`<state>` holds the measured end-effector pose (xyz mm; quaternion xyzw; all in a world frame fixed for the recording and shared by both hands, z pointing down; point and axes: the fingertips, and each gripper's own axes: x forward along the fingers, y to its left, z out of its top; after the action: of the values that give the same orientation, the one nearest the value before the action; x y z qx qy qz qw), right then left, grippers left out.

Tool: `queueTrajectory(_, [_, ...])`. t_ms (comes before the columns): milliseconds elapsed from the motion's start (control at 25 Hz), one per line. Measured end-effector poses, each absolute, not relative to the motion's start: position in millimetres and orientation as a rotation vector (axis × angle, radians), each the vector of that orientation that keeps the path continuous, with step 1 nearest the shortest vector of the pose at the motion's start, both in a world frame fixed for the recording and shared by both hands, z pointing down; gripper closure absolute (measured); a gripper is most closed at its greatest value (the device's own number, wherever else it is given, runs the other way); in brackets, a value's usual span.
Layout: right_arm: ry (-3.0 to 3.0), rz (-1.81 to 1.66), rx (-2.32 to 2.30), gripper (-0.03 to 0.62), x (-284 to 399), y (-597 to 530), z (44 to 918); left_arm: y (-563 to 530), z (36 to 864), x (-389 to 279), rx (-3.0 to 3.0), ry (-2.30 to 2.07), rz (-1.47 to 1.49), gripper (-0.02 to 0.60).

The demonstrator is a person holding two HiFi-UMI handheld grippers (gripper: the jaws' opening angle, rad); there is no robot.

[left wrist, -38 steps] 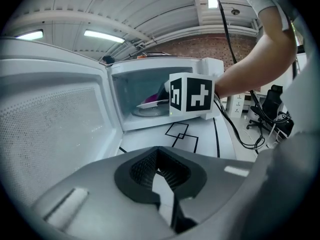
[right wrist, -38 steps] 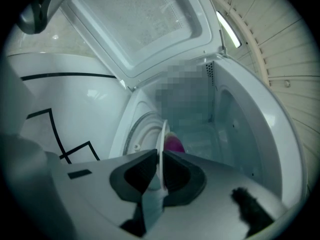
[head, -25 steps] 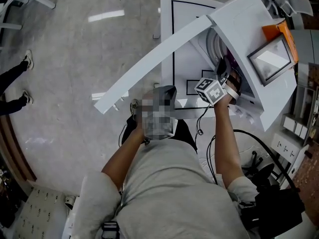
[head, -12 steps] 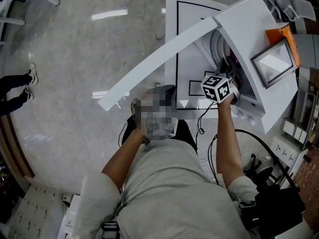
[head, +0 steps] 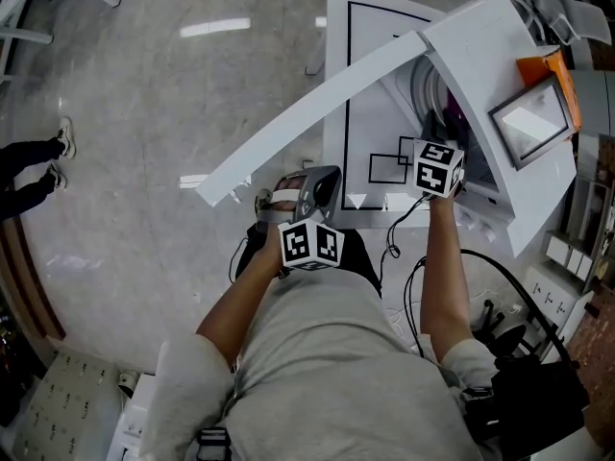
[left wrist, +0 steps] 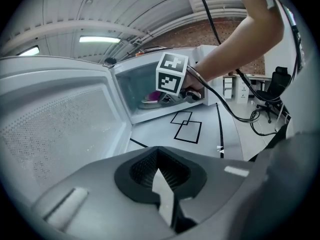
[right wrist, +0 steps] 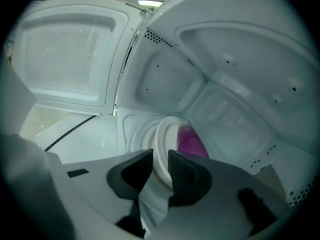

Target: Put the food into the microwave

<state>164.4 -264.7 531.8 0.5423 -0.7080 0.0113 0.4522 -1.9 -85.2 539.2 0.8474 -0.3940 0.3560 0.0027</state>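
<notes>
The white microwave (head: pixel 500 56) stands on the table's right side with its door (head: pixel 317 104) swung wide open to the left. My right gripper (right wrist: pixel 159 166) reaches into the cavity, shut on the rim of a white plate (right wrist: pixel 167 134) that carries purple food (right wrist: pixel 191 141). In the head view only its marker cube (head: pixel 439 168) shows at the cavity mouth. The left gripper view shows that cube (left wrist: pixel 172 74) and the plate (left wrist: pixel 149 101) low in the cavity. My left gripper (head: pixel 322 181) hangs near my body before the table's edge, shut and empty (left wrist: pixel 159 176).
The white table (head: pixel 370 56) bears black outlined squares (head: pixel 389 166) in front of the microwave. A tablet (head: pixel 527 118) and an orange item (head: pixel 543 60) lie on the microwave's top. Cables (head: pixel 480 277) trail at the right. A person's feet (head: pixel 38 161) stand far left.
My right gripper has moved forward, deeper into the microwave cavity, with the plate in it. The left gripper stays near my body.
</notes>
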Motion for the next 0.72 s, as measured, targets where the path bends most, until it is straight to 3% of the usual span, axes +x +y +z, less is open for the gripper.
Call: queueTrajectory(720, [-1.887,0.074,1.466,0.494,147,-230,497,-70,531,-13,2.651,-1.226,1.03,0.572])
